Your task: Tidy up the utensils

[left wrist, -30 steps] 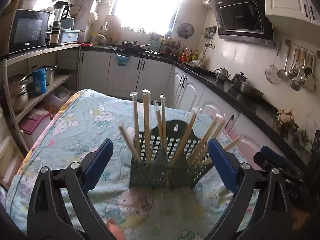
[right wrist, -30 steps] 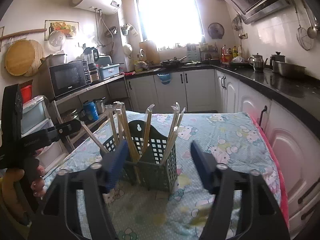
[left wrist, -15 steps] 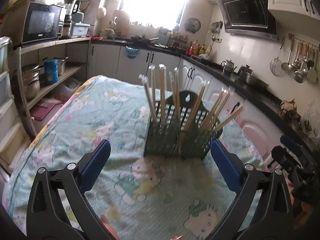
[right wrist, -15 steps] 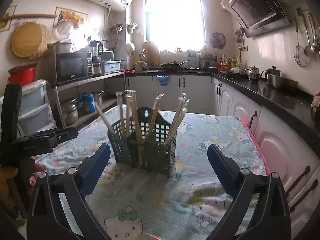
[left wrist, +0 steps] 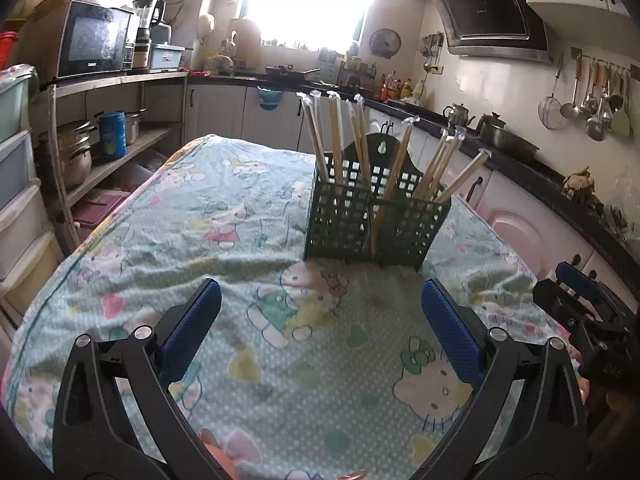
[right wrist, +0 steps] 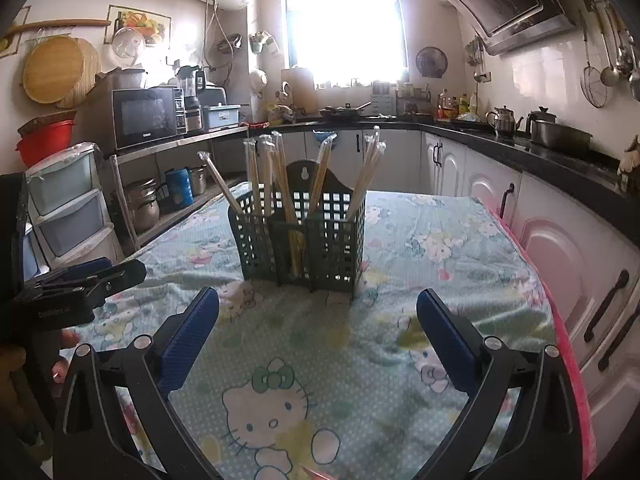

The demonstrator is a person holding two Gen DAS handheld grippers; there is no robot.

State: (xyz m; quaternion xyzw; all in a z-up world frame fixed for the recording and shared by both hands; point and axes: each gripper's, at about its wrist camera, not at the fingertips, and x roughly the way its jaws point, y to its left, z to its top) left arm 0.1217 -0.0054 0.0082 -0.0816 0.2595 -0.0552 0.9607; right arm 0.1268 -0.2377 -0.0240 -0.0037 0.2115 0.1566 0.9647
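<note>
A dark green slotted utensil basket [left wrist: 376,224] stands upright on the table with the Hello Kitty cloth [left wrist: 224,236]. Several wrapped chopstick pairs [left wrist: 336,136] lean in its compartments. My left gripper [left wrist: 320,316] is open and empty, well short of the basket. The basket also shows in the right wrist view [right wrist: 300,240], with the chopsticks [right wrist: 276,168] in it. My right gripper [right wrist: 318,320] is open and empty, short of the basket. The right gripper shows at the right edge of the left wrist view [left wrist: 580,308]; the left gripper shows at the left edge of the right wrist view [right wrist: 76,288].
White cabinets under a black counter [left wrist: 520,168] run along the right and far side. A shelf rack with pots [left wrist: 76,152] and a microwave [left wrist: 96,44] stands left. Plastic drawers [right wrist: 68,208] stand near the table's left edge.
Both grippers have pulled back from the basket, which looks smaller and farther. The right gripper's jaws have opened wider than one second ago. The basket and chopsticks have not moved.
</note>
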